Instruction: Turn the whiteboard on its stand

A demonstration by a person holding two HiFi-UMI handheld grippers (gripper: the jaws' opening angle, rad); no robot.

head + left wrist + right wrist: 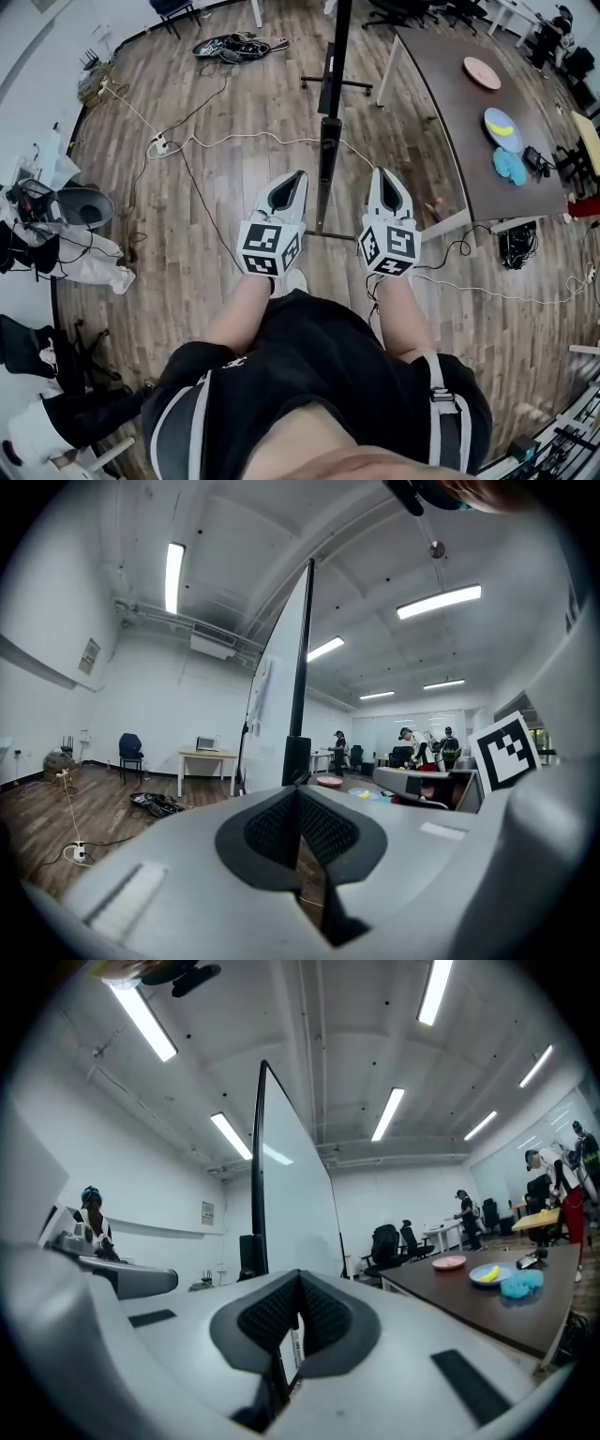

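Left tool (300, 175) and right tool (379, 172) both pinched together; blue plate (512, 142) holds a banana (501, 120).

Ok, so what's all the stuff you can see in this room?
whiteboard: one, white with a dark frame, upright, straight ahead
table: one, dark brown, right of the whiteboard
pink plate: one, pink, on the table
blue plate: one, blue, on the table, something yellow on it
soft-looking thing: one, light blue, on the table beside the blue plate; can't tell what it is
cable: one, white, lying on the floor
office chairs: a few, black, far back
left hand-held gripper: one, white, shut, left of the whiteboard's edge
right hand-held gripper: one, white, shut, right of that edge
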